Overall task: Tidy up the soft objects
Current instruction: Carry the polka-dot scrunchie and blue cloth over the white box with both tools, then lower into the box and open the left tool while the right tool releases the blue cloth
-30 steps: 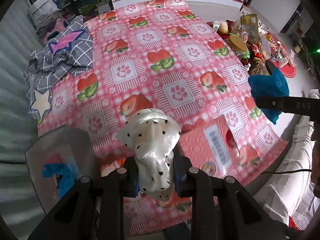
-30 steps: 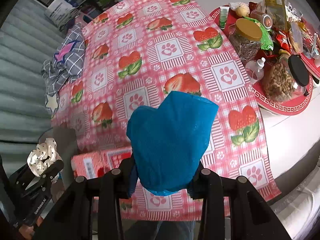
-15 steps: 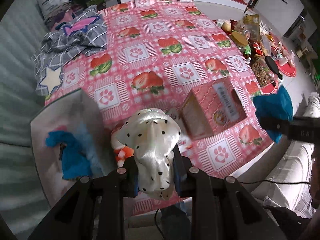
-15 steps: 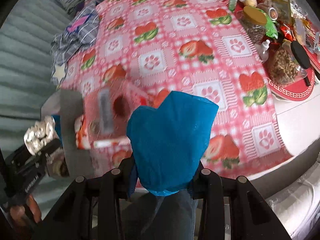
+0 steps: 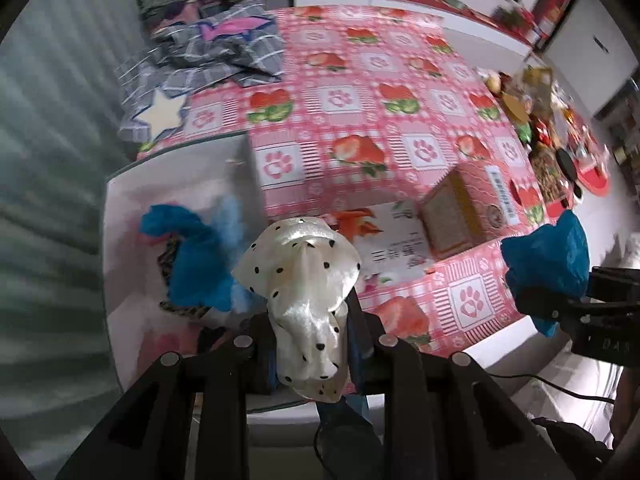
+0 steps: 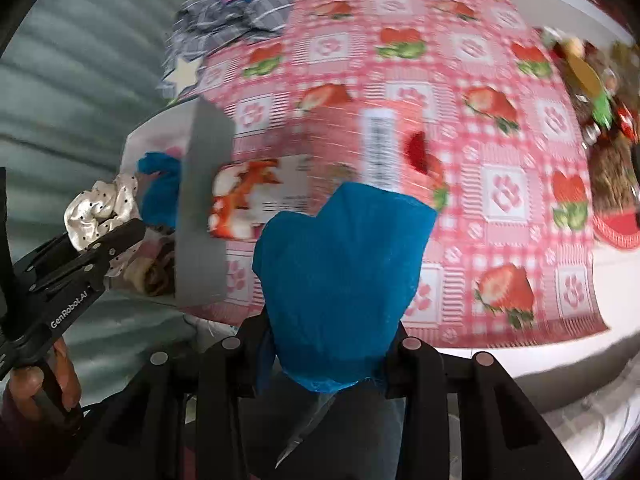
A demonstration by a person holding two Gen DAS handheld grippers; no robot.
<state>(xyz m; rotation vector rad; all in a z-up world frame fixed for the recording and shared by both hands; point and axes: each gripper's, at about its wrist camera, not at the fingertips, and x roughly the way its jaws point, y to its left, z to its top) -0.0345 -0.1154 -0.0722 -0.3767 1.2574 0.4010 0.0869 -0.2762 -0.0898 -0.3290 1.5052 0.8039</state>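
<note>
The likeliest slip, I'd say, is at the white bin (image 5: 120, 208) off the table's corner: its grey wall (image 6: 202, 200) stands between the tongs and the pile inside, so a careless drop could land on the rim or the floor. The blue cloth (image 6: 340, 276) is bulky and may cling to the right gripper (image 6: 328, 344), which is clamped on it out over the table's near edge. The left gripper (image 5: 310, 344) pinches the dotted scrunchie (image 5: 302, 280) right above the bin; it could snag too.

The table wears a pink strawberry cloth (image 5: 360, 100), with a plaid garment (image 5: 216, 52) at the far corner, a carton (image 5: 464, 212) near the bin, and jars and snacks (image 5: 552, 128) opposite. Shelves stand behind.
</note>
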